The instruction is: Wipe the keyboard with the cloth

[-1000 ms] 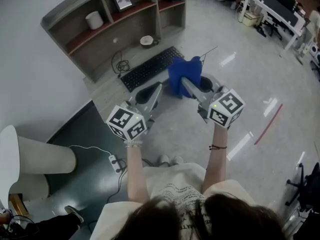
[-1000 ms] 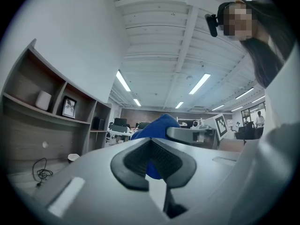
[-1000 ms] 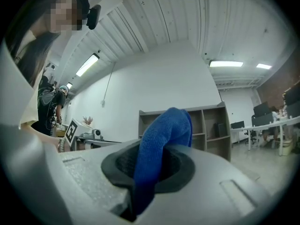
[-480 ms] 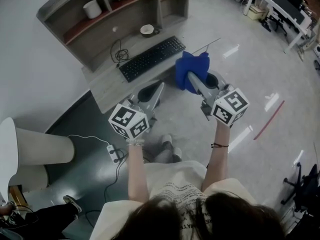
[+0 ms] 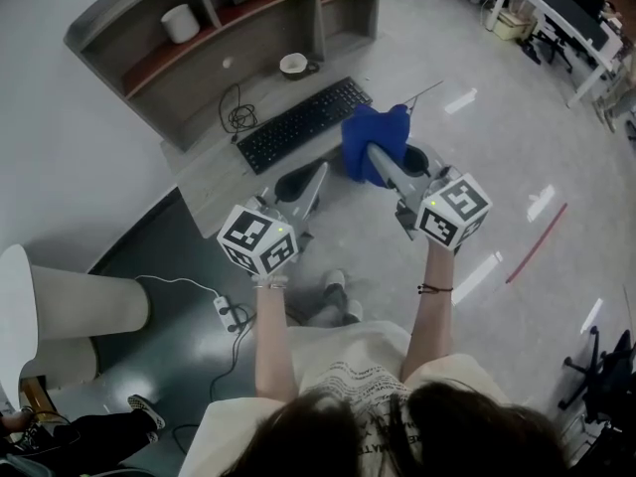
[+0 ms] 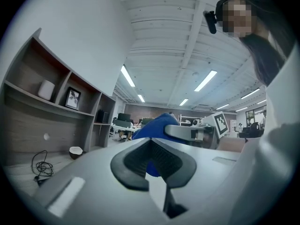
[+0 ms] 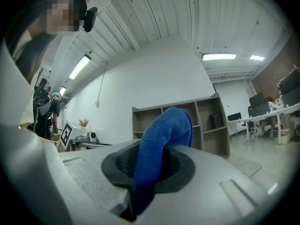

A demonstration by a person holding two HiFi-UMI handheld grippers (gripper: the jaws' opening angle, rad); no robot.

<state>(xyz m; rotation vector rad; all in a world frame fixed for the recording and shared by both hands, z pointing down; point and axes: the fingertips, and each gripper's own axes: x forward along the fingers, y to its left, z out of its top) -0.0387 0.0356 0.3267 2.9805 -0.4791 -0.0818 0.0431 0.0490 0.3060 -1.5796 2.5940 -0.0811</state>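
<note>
Cloth [image 5: 376, 139], blue and fluffy, was pinched in the jaws of your right gripper [image 5: 370, 153], held in the air just off the near right corner of the table [image 5: 214, 182], beside the right end of the keyboard [image 5: 303, 122] but not touching it. It looked light and limp. It would fold and bunch rather than push back, so a grip near one edge, as you had it, left a loose flap to drag over the keys. Too small a bite and it could slip out under friction. The keyboard itself seemed stiff and flat, but light enough to skid on the table if you pressed sideways. Your left gripper [image 5: 316, 171] hovered near the table's front edge with its jaws drawn together on nothing, well placed to steady the keyboard's near side.

The right gripper view showed what the head view could not: the cloth [image 7: 159, 144] ran right down between the jaws and stood up above them in a rounded fold. The left gripper view showed its own pads meeting with nothing gripped, the cloth [image 6: 152, 124] only beyond them. Only the head view gave you the keyboard, a coiled cable [image 5: 238, 117] and a small bowl [image 5: 292, 64] behind it.
</note>
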